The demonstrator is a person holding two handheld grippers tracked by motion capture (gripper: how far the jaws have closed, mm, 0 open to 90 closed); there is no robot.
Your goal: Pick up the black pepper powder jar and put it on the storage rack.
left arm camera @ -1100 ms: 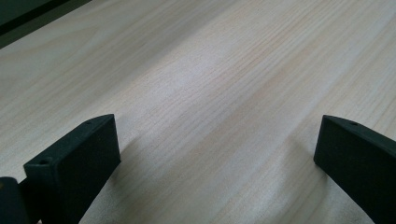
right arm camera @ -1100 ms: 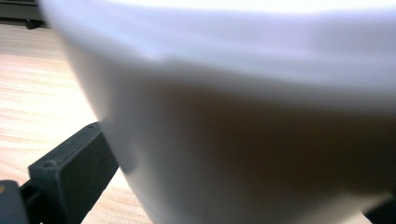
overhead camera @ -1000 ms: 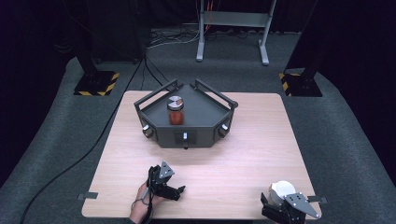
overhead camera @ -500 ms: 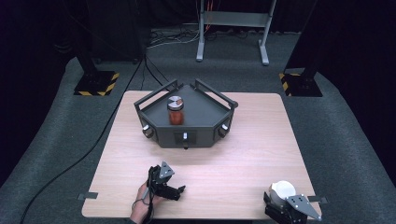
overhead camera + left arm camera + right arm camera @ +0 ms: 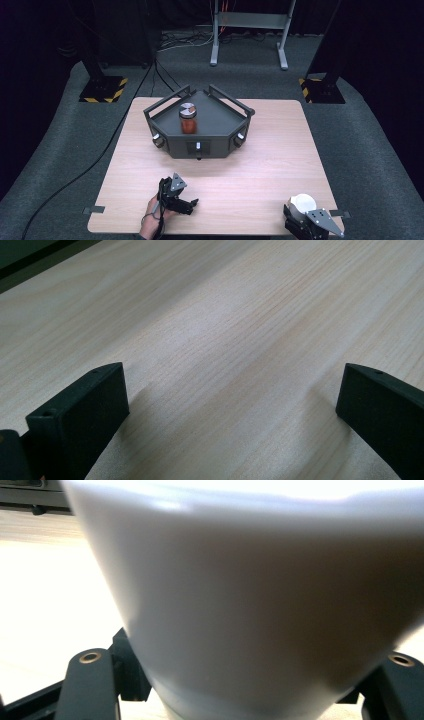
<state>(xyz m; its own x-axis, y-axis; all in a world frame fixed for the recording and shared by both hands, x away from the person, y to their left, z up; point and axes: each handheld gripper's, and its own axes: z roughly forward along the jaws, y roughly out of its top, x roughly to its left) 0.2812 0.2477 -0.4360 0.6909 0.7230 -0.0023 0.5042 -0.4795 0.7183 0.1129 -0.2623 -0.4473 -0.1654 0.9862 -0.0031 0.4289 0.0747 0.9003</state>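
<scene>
One plain white cup (image 5: pixel 303 203), smooth-walled, between right claw (image 5: pixel 300 220) jaws

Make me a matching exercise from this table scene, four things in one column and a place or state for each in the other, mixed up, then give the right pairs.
Things:
1. jar
2. white cup
3. left gripper
4. dark tray

Places or states:
A. sits between the jaws of the right gripper at the table's near right corner
B. stands at the far middle of the wooden table
C. open, nothing between its jaws, low over bare wood
D. stands upright in the tray, silver lid on, reddish contents

Pairs: 1-D, 2-A, 3-C, 4-B
</scene>
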